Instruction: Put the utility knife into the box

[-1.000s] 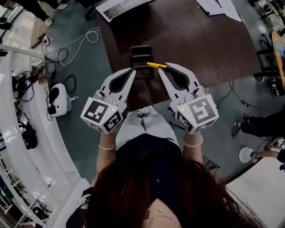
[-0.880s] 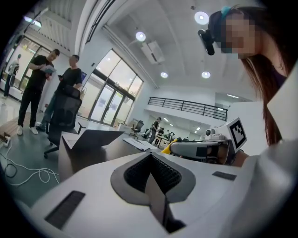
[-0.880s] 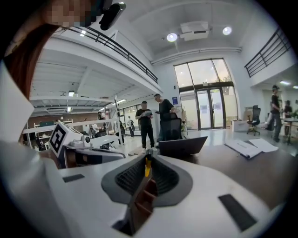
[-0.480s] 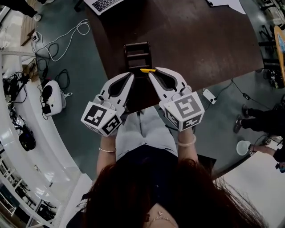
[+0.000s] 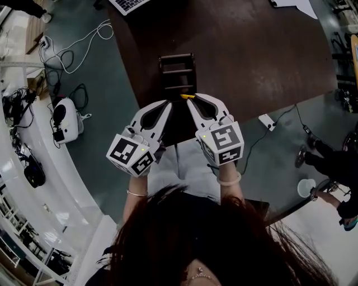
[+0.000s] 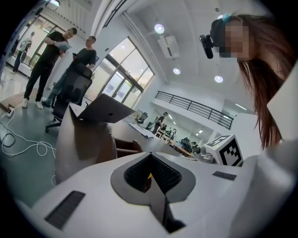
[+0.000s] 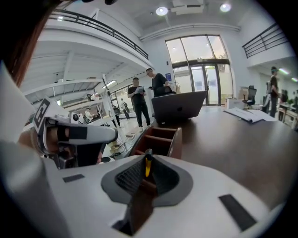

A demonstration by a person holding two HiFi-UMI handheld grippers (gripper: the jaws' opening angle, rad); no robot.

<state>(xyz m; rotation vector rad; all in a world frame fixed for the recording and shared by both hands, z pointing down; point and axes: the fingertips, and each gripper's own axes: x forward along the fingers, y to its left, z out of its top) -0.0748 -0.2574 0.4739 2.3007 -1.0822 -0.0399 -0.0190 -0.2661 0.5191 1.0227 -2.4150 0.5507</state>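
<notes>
The yellow utility knife (image 5: 187, 96) sticks out of the tips of my right gripper (image 5: 191, 101), which is shut on it; in the right gripper view the knife (image 7: 148, 165) shows as a thin yellow strip between the pads. The dark wooden box (image 5: 177, 70) with open compartments stands on the brown table (image 5: 251, 56), just beyond both grippers, and the knife hovers at its near end. The box (image 7: 160, 136) is straight ahead of the right jaws. My left gripper (image 5: 167, 104) is shut beside the right one, holding nothing that I can see, and the box (image 6: 122, 148) lies ahead of it.
A laptop (image 5: 131, 4) lies at the table's far edge and papers (image 5: 291, 4) at the far right. Cables (image 5: 72, 47) and a white device (image 5: 61, 120) are on the floor to the left. Two people (image 7: 146, 95) stand beyond the table.
The right gripper with the knife has swung left, closer to the left gripper, bringing the knife from right of the box to its near end. The left gripper has barely moved.
</notes>
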